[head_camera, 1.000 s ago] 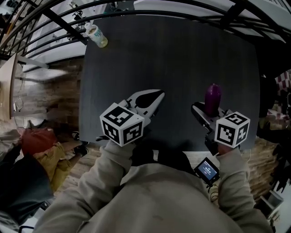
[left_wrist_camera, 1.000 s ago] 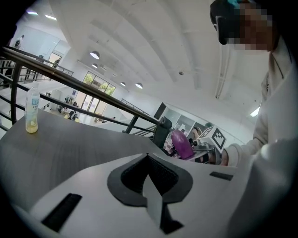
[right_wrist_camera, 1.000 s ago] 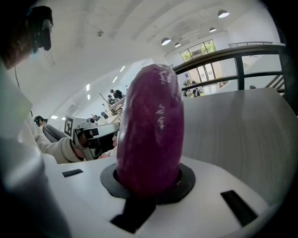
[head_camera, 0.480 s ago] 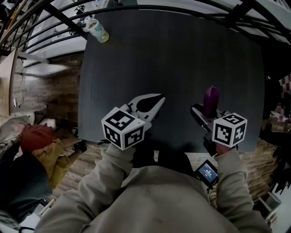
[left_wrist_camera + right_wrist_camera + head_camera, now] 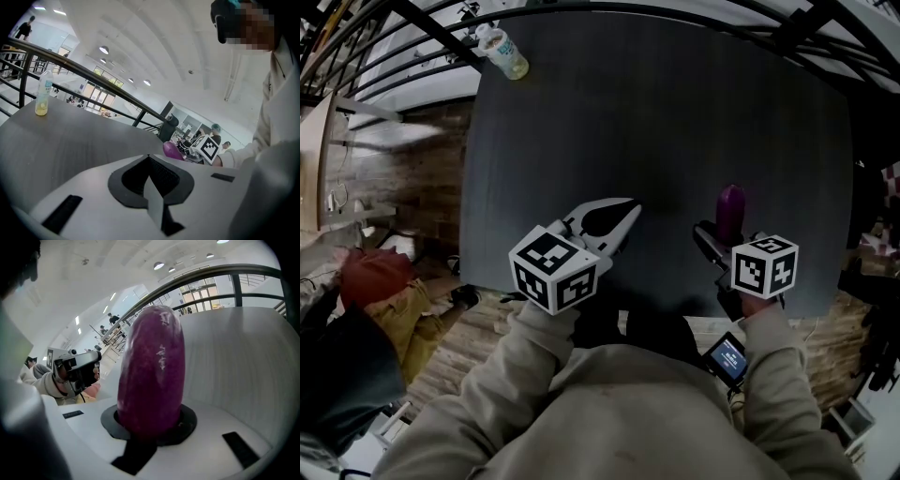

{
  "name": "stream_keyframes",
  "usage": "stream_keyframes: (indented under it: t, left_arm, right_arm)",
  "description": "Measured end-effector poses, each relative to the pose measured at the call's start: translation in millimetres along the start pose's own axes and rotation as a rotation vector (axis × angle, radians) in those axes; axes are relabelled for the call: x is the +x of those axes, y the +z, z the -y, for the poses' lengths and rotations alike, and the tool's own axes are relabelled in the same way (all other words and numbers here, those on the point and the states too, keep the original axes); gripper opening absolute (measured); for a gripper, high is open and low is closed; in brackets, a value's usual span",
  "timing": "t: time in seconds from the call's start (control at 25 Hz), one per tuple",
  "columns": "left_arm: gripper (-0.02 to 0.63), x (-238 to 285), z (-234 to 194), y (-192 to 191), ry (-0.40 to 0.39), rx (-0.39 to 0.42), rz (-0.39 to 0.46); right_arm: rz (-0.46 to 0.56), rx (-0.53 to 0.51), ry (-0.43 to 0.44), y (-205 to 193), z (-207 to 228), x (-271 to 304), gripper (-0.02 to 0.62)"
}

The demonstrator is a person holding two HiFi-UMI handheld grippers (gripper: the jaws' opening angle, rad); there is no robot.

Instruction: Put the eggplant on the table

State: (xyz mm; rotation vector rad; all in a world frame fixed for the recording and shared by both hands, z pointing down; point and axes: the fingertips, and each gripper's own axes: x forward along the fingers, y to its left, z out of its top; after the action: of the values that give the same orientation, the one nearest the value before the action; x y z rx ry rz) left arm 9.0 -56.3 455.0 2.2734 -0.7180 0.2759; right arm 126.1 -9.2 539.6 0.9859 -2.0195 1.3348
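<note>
The purple eggplant (image 5: 730,208) stands upright in my right gripper (image 5: 727,232), just over the near right part of the dark table (image 5: 675,112). In the right gripper view the eggplant (image 5: 152,371) fills the middle, and the right gripper (image 5: 150,420) is shut on its lower end. My left gripper (image 5: 630,204) hovers over the table's near middle, its white jaws shut with nothing between them. In the left gripper view the left gripper (image 5: 149,155) points across the tabletop, with the eggplant (image 5: 171,150) just beyond its tip to the right.
A plastic bottle (image 5: 502,52) with yellowish liquid stands at the table's far left corner, also visible as the bottle (image 5: 43,93) in the left gripper view. Black railings (image 5: 412,37) curve behind the table. A person in a red cap (image 5: 370,281) sits low on the left.
My right gripper has sunk toward the tabletop with the eggplant still in it. The left gripper has dropped a little and stays shut.
</note>
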Motion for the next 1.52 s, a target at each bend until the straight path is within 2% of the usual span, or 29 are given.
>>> stream_keyframes:
  t: [0.32,0.68,1.12,1.28,1.52]
  left_arm:
    - [0.006,3,-11,-18,0.012,-0.029,-0.019]
    - [0.006,20,-29,-51,0.003,-0.086,-0.079]
    - [0.006,41,-42,-83,-0.019,-0.146,-0.136]
    - [0.006,43,-47,-85,-0.021,-0.177,-0.131]
    - [0.006,42,-47,-87,-0.02,-0.169,-0.142]
  right_arm:
    - [-0.048,0.027,-0.024,-15,14,28,0.08]
    - [-0.115,0.042,-0.08,-33,34,51,0.08]
    - [-0.135,0.031,-0.095,-36,41,61,0.081]
    - [-0.126,0.036,-0.099,-33,42,64,0.084]
    - [-0.113,0.034,-0.118,-32,49,61,0.093]
